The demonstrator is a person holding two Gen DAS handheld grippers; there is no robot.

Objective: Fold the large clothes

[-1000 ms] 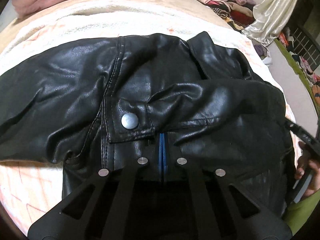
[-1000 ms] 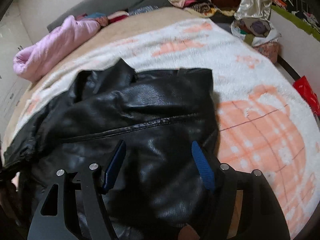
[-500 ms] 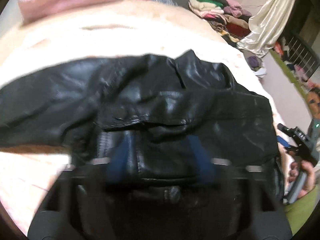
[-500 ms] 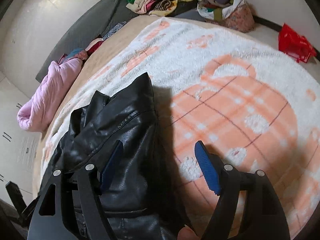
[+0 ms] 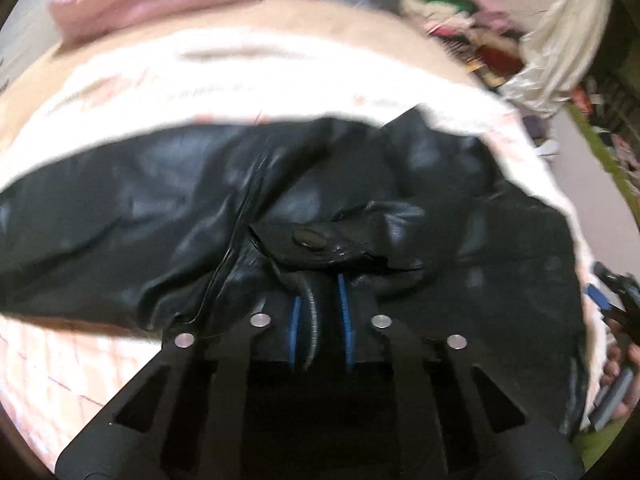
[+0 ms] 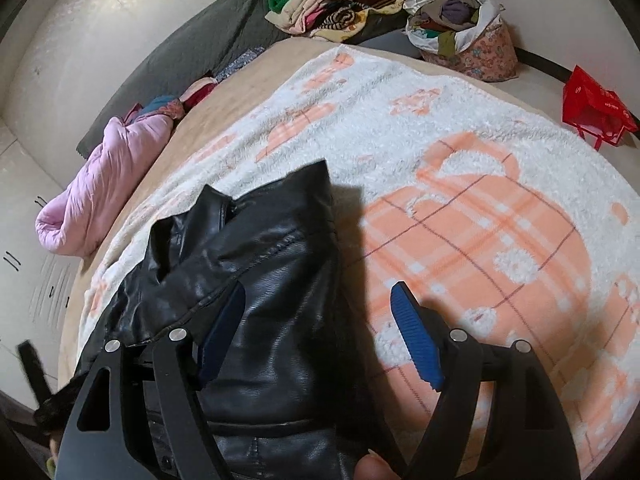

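Two grippers working: my left gripper (image 5: 320, 320) is pinching a fold of the black leather jacket (image 5: 280, 208) lying on the white-and-orange fleece blanket (image 6: 480, 208); my right gripper (image 6: 320, 336) is hovering wide open, empty, over the jacket's blanket-side edge.

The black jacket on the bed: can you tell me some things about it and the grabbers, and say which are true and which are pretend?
1. The left gripper is pinching a fold of the black jacket. True.
2. The right gripper is squeezed shut on the jacket. False: its jaws are wide open, one over the jacket and one over the blanket.
3. The jacket lies on a white and orange blanket. True.
4. The pink quilt is on top of the jacket. False: it lies apart from it, at the bed's far edge.
5. The red bag sits on the bed. False: it is on the floor beside it.
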